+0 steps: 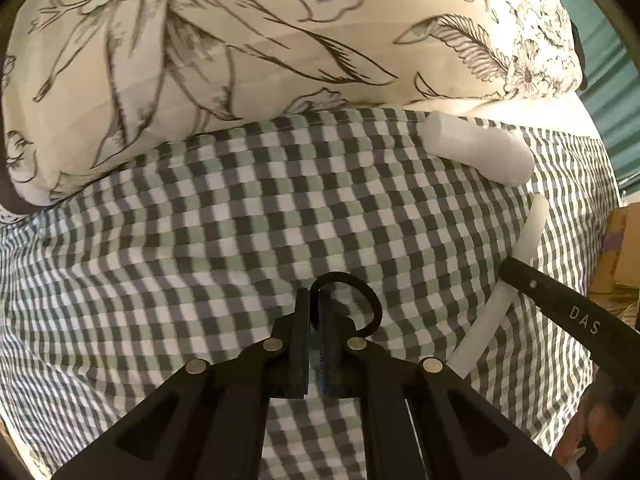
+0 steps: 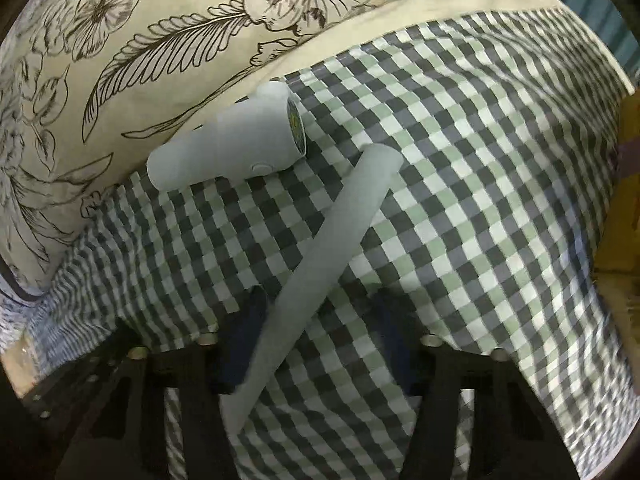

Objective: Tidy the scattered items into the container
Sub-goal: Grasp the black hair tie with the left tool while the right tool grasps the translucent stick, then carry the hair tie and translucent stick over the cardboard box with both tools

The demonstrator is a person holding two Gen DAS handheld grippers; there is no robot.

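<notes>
Spread beneath everything: a rumpled green, grey and white checked cloth (image 2: pixel 480 200), filling most of both views. Along its far edge, a plump cream fabric pillow (image 2: pixel 160 40) printed with dark outlined flowers and feathers, lying on the cloth. At the far right margin, a strip of brown cardboard (image 1: pixel 624 248), too cut off to read further.

Next in size, the two black tools, both pointing steeply down at the cloth. Right gripper (image 2: pixel 320 320): blurred, fingers parted and straddling a long matte white rod (image 2: pixel 332 240). Looks to meet the rod with its picture-left finger only, with checked fabric showing in the gap before the other finger; no squeeze visible. Seen from the left wrist as one black finger lettered "DAS", crossing over that same rod.

Left gripper (image 1: pixel 315 300): fingers pressed together, pinching a thin black loop (image 1: pixel 372 300), most of the ring curling out to the right of the tips, just above the cloth.

Then a stubby white plastic appliance (image 2: pixel 224 148), cylindrical, with a round greenish-yellow end face and an oval button on its side. Lies on the cloth, tucked against the pillow's lower edge, well beyond both tools.

The white rod lies flat and diagonal on the cloth, far end just beside the appliance's round face, near end between the right gripper's fingers.
</notes>
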